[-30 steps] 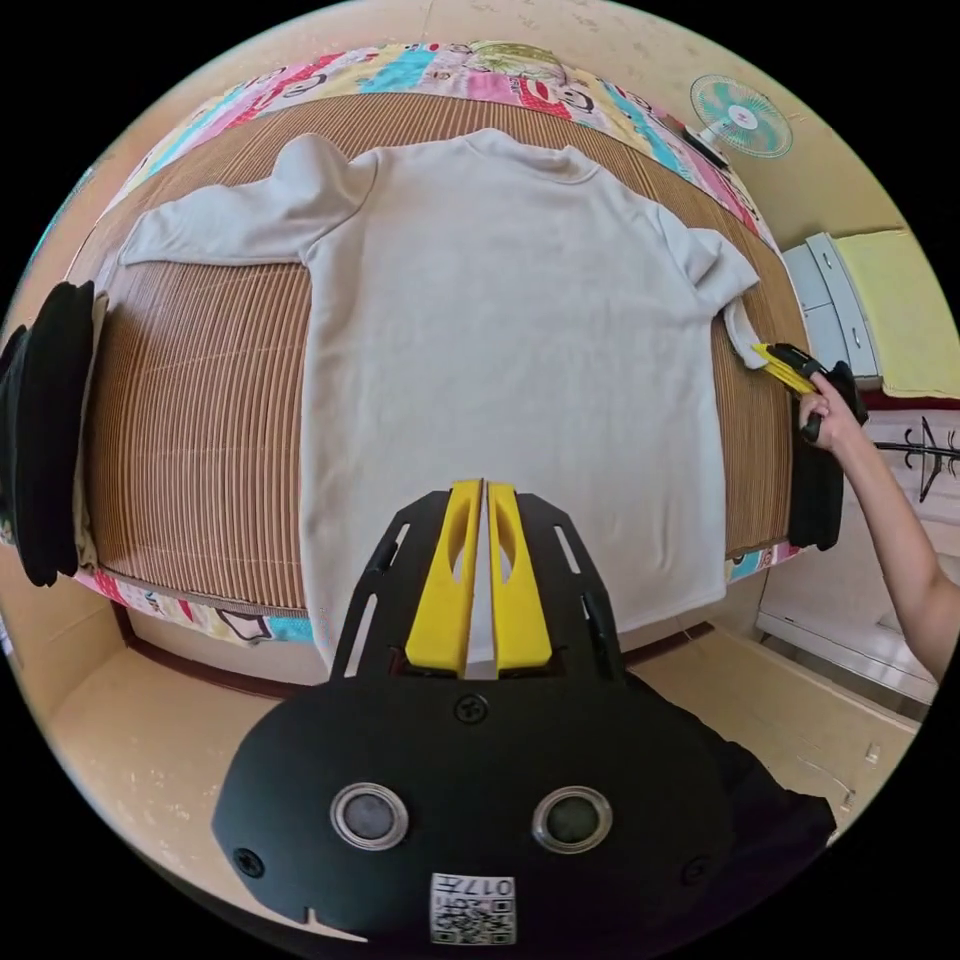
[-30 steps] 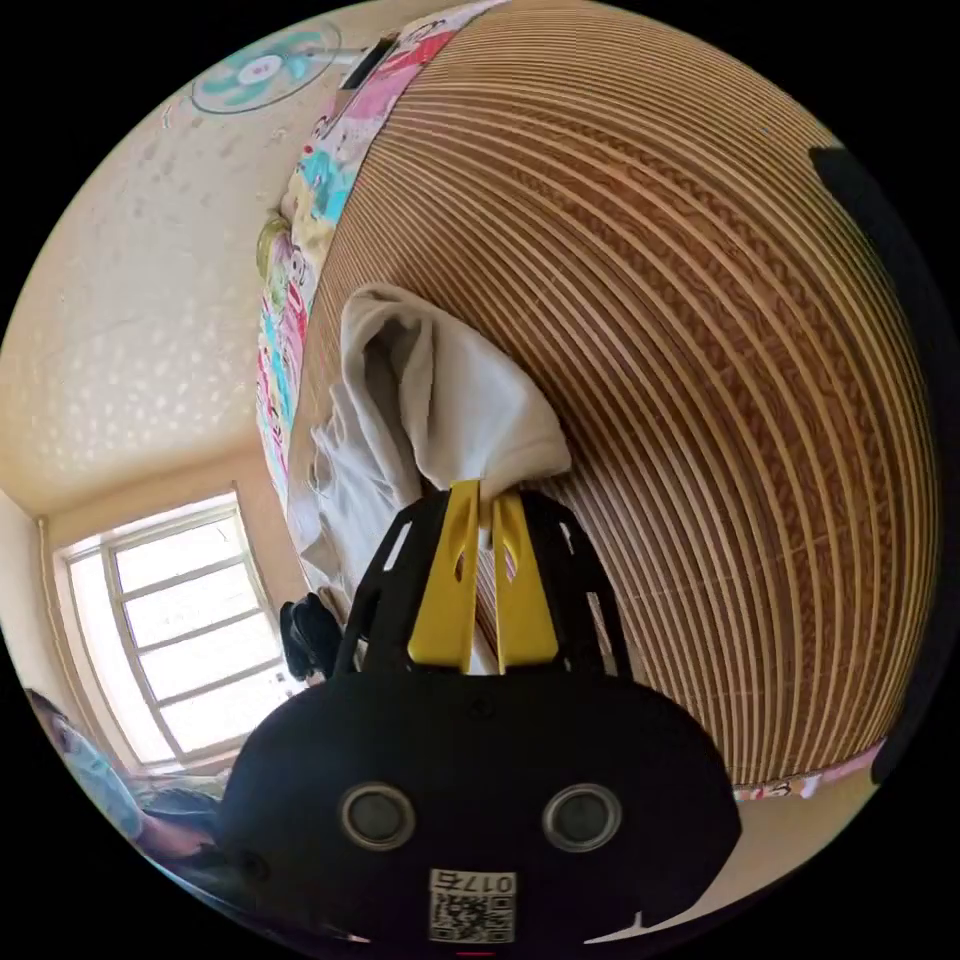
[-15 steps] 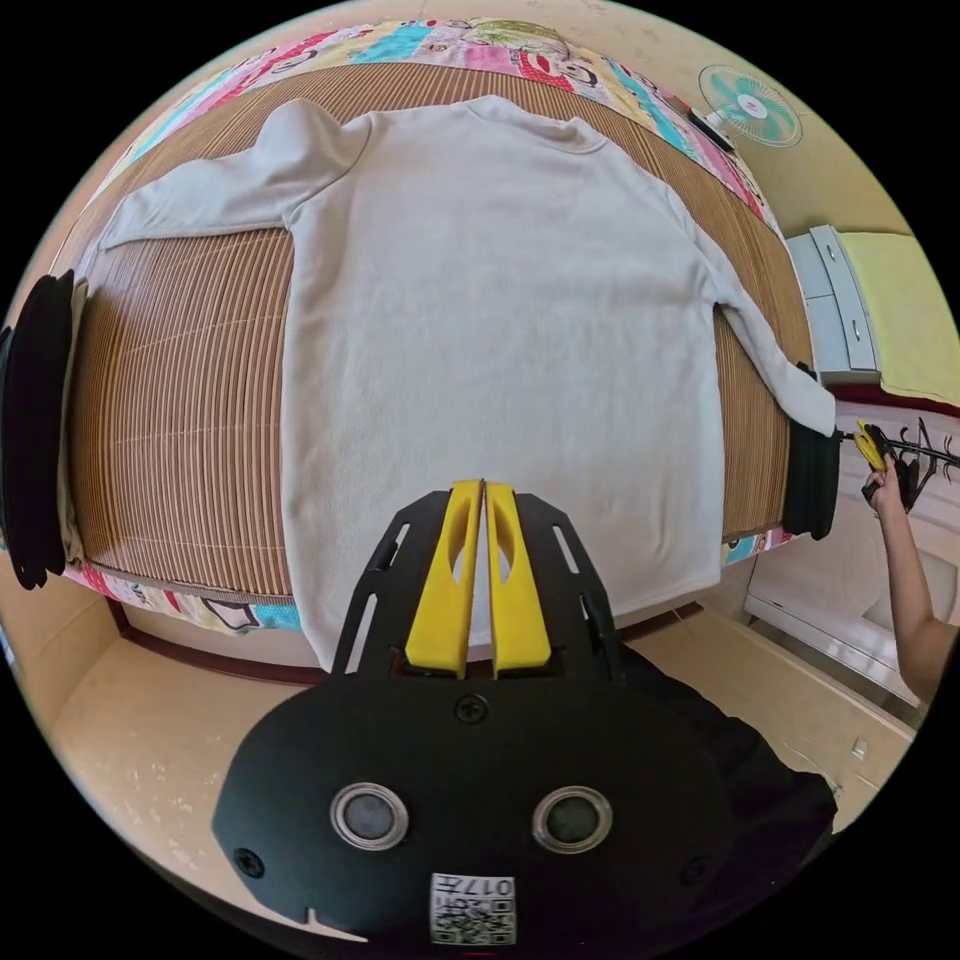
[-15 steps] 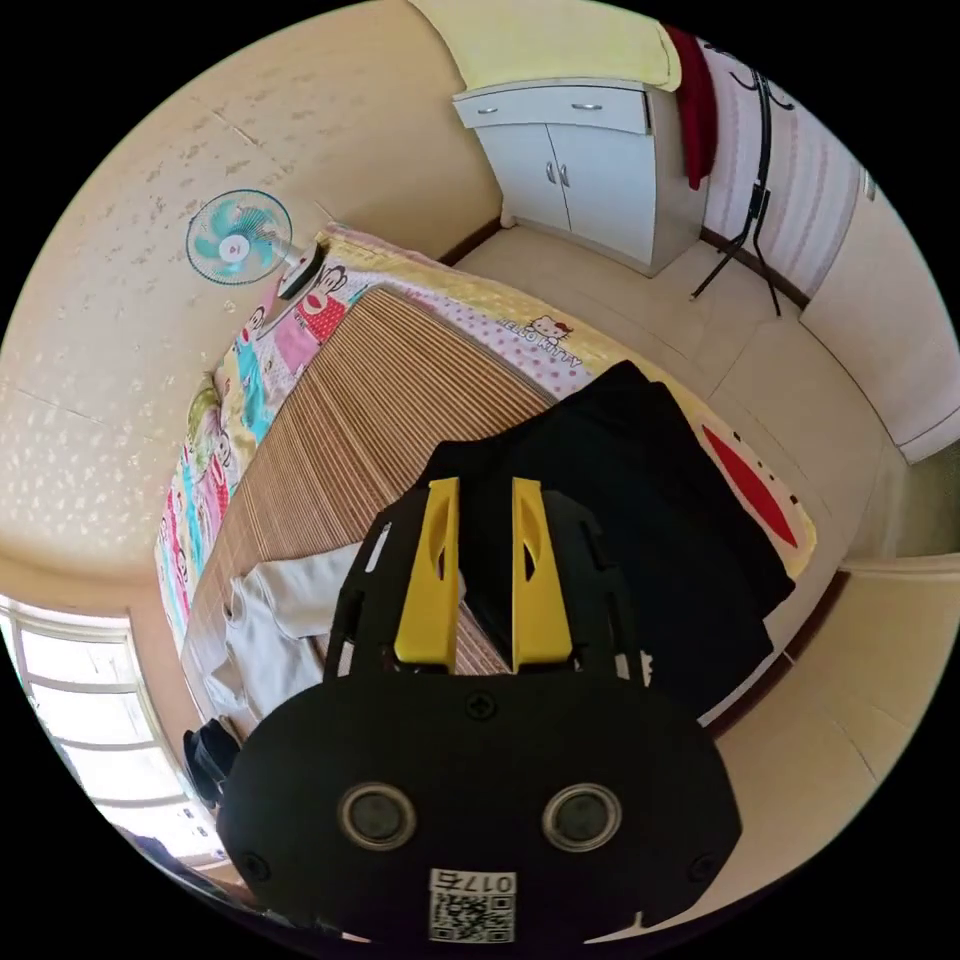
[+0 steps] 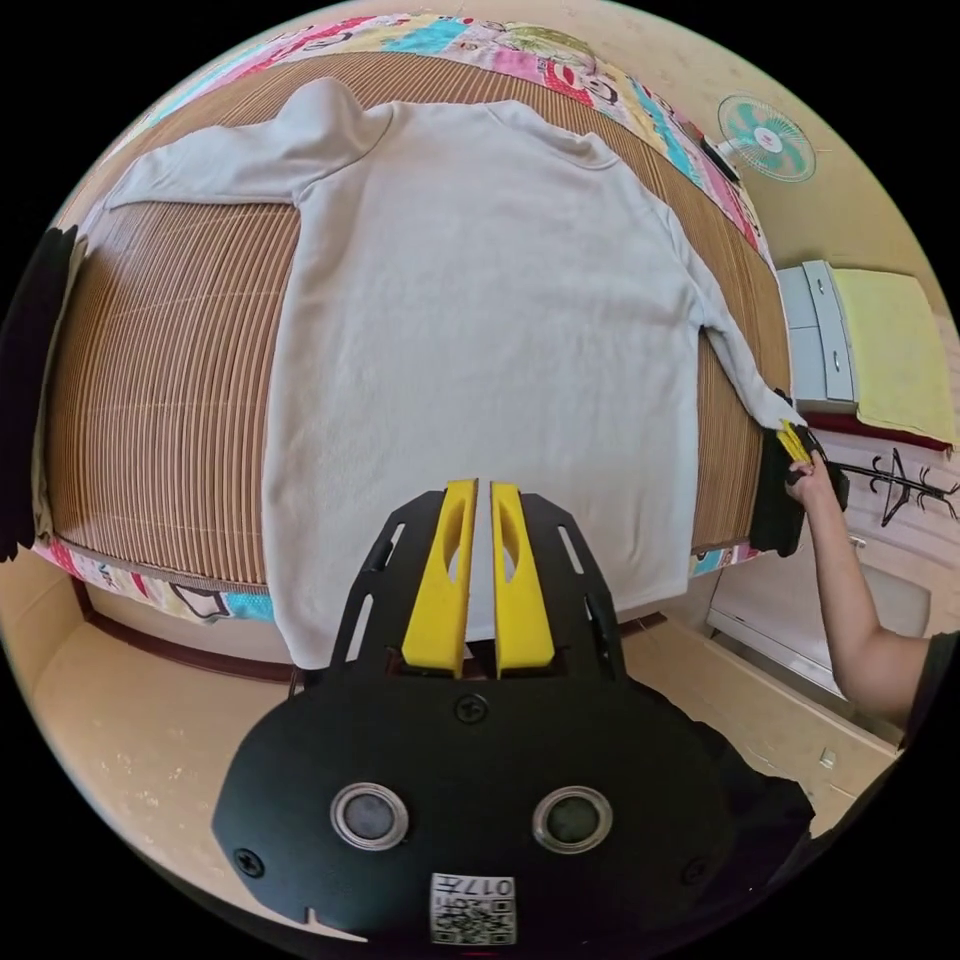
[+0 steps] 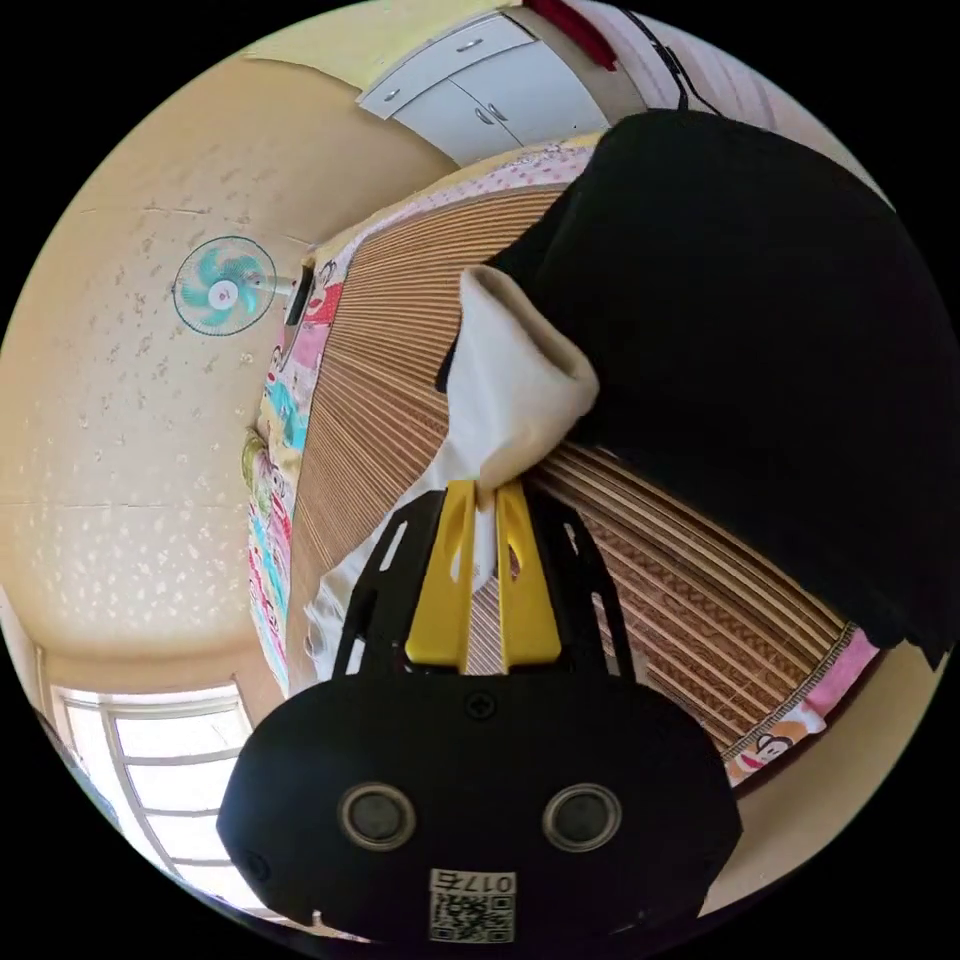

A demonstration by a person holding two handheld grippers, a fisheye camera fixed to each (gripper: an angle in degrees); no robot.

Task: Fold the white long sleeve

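Observation:
The white long sleeve shirt (image 5: 480, 320) lies flat, front side down or up I cannot tell, on a bamboo mat (image 5: 160, 380) covering the bed. Its left sleeve (image 5: 210, 170) stretches out sideways. My left gripper (image 5: 477, 492) sits at the near hem, jaws nearly together with fabric between them. The right sleeve runs down to the mat's right edge, where my right gripper (image 5: 795, 440) is held by a person's hand. In the right gripper view my right gripper (image 6: 482, 492) is shut on the sleeve cuff (image 6: 520, 390), which stands up folded over above the mat (image 6: 400, 330).
A black garment (image 6: 760, 350) hangs over the bed's right edge (image 5: 775, 500); another dark one (image 5: 25, 380) hangs at the left edge. A fan (image 5: 765, 138), a white cabinet (image 5: 815, 330) and a coat stand (image 5: 900, 480) stand past the right side. Bare floor (image 5: 120, 730) lies below.
My right gripper let go of the sleeve, opened away from the bed, then came back and shut on the cuff at the mat's right edge. The sleeve now lies stretched out.

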